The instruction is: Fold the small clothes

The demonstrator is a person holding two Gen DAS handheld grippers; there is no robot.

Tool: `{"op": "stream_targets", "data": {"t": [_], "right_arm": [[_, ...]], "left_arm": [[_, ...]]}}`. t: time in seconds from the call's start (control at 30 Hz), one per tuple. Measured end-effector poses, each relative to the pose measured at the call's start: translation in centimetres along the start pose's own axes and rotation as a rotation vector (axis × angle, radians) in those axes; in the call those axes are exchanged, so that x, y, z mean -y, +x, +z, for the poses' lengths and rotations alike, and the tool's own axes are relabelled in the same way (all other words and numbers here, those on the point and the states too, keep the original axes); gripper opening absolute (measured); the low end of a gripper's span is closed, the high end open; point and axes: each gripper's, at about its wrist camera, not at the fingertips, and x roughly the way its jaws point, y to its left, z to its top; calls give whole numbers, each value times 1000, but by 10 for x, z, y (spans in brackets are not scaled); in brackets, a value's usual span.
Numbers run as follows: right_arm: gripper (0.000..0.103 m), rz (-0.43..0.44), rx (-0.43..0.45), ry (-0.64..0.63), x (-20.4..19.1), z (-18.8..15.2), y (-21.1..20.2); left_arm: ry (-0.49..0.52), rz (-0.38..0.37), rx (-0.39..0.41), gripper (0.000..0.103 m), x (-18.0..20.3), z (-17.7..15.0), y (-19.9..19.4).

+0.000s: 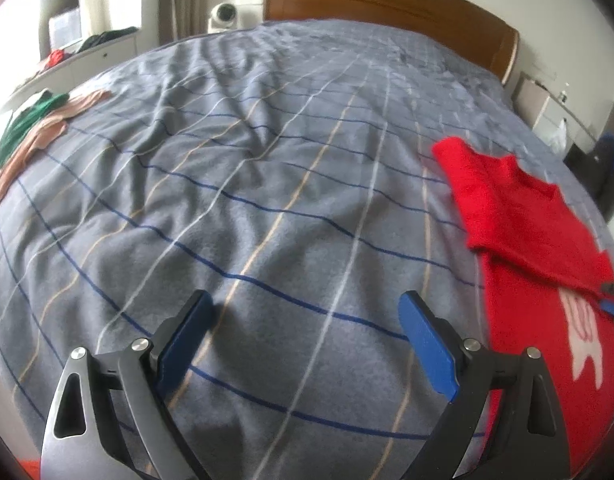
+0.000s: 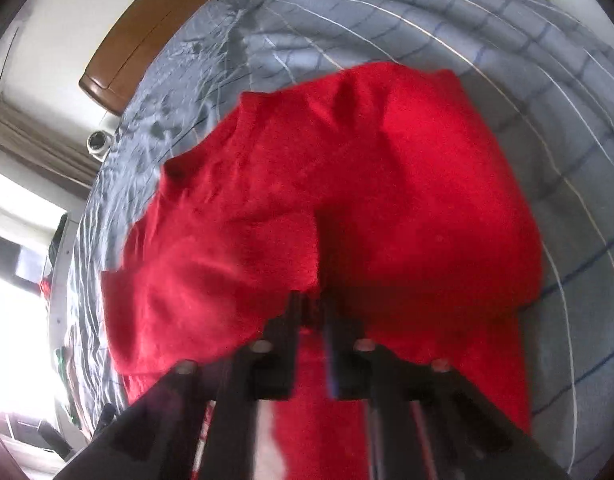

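A small red garment (image 1: 519, 216) with a white print lies on the grey checked blanket (image 1: 267, 168) at the right. Its upper part is folded over the lower part. My left gripper (image 1: 307, 312) is open and empty, low over bare blanket to the left of the garment. My right gripper (image 2: 313, 312) is shut on a fold of the red garment (image 2: 347, 184) and holds that edge lifted over the rest of the cloth. The tip of the right gripper also shows in the left wrist view (image 1: 611, 300) at the garment's right edge.
A wooden headboard (image 1: 387, 4) stands at the far end of the bed. Green and pink clothes (image 1: 31, 128) lie at the left edge of the bed. A white cabinet (image 1: 87, 56) with clutter stands left, a nightstand (image 1: 547, 108) right.
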Motion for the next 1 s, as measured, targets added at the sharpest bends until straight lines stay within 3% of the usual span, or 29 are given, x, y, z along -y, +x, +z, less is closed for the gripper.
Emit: {"op": "stream_targets", "data": {"t": [0.07, 0.17, 0.27, 0.4, 0.53, 0.6, 0.7, 0.83, 1.0], "right_arm": [[48, 12, 46, -22, 2, -3, -15], [51, 10, 135, -128, 10, -9, -49], [65, -50, 226, -235, 36, -13, -84], [67, -193, 283, -318, 75, -14, -100], [68, -271, 342, -298, 122, -13, -105], [71, -292, 350, -271, 140, -16, -98], [74, -249, 325, -203, 165, -20, -84], [88, -241, 323, -239, 159, -20, -80], [90, -220, 331, -253, 160, -23, -80]], "left_arm": [[30, -1, 8, 95, 5, -1, -2], [76, 2, 7, 95, 13, -4, -2], [88, -10, 10, 95, 16, -5, -3], [77, -12, 7, 95, 17, -6, -1], [95, 20, -15, 96, 19, -11, 8], [117, 38, -20, 98, 22, -15, 11], [146, 61, -11, 100, 27, -19, 13], [154, 70, -10, 102, 28, -20, 14], [161, 88, -6, 102, 31, -22, 14]]}}
